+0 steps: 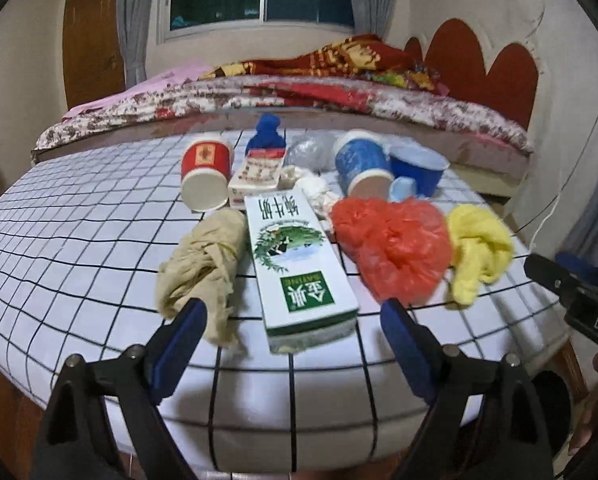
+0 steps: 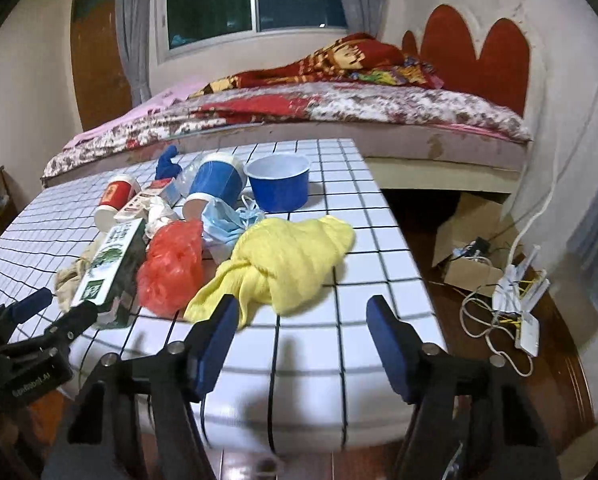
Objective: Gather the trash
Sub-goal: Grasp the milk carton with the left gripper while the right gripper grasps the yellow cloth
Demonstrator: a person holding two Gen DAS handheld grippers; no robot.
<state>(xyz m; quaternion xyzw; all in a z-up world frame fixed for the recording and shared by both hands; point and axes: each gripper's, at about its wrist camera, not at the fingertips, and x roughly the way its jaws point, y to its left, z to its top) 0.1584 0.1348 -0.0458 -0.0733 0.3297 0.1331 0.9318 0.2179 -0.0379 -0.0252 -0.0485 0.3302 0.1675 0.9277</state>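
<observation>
Trash lies heaped on a white checked table [image 1: 79, 240]. A green-and-white milk carton [image 1: 295, 256] lies flat, flanked by a beige rag [image 1: 203, 268] and a red plastic bag [image 1: 391, 244]. My left gripper [image 1: 295, 312] stands open at the carton's near end, pads clear of it. A yellow cloth [image 2: 287, 260] lies just beyond my open right gripper [image 2: 303, 306], which has nothing between its fingers. Farther back are a red paper cup [image 1: 205, 172], a tipped blue cup [image 1: 363, 168], a blue bowl [image 2: 279, 184] and a face mask [image 2: 223, 224].
A bed [image 2: 339, 112] with quilts runs behind the table. On the floor right of the table sit a cardboard box [image 2: 471, 240] and a tangle of white cables [image 2: 511, 308]. The table's right edge [image 2: 415, 264] is near the yellow cloth.
</observation>
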